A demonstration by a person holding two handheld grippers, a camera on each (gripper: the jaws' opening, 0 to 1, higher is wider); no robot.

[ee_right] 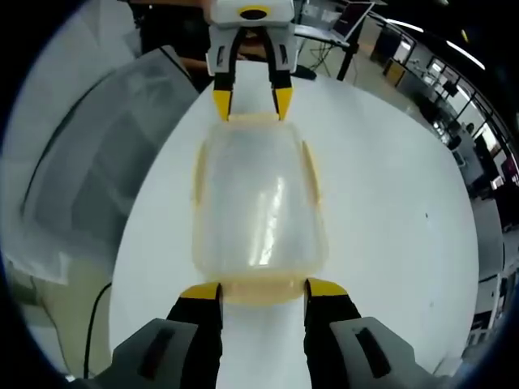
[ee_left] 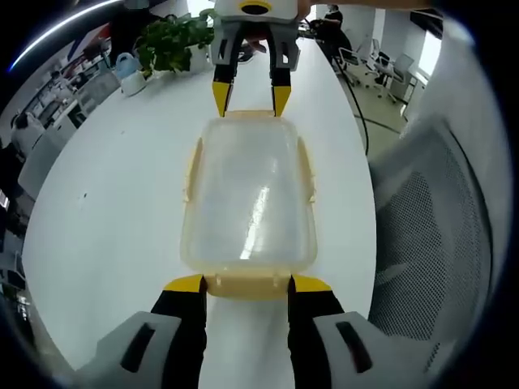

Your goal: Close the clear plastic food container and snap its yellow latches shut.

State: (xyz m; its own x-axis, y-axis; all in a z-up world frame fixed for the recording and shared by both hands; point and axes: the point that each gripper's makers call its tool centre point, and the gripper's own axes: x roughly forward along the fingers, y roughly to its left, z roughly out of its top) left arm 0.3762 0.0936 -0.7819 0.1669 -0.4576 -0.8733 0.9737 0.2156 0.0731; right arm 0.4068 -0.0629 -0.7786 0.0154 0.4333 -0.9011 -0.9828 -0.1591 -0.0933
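Left gripper view: the clear plastic container (ee_left: 250,203) sits mid-frame on the white bench (ee_left: 113,203), lid on, yellow latches (ee_left: 306,166) along its sides. The left claw (ee_left: 247,285) rises from the bottom, jaws spread, yellow tips bracketing the near end latch. At top centre the right claw (ee_left: 250,97) faces it, spread at the far end. A potted plant (ee_left: 170,40) stands upper left, a mesh chair (ee_left: 442,235) at right.

Right gripper view: same container (ee_right: 258,203) centre frame. The right claw (ee_right: 263,292) is spread at its near end; the left claw (ee_right: 252,101) is spread at the top end.
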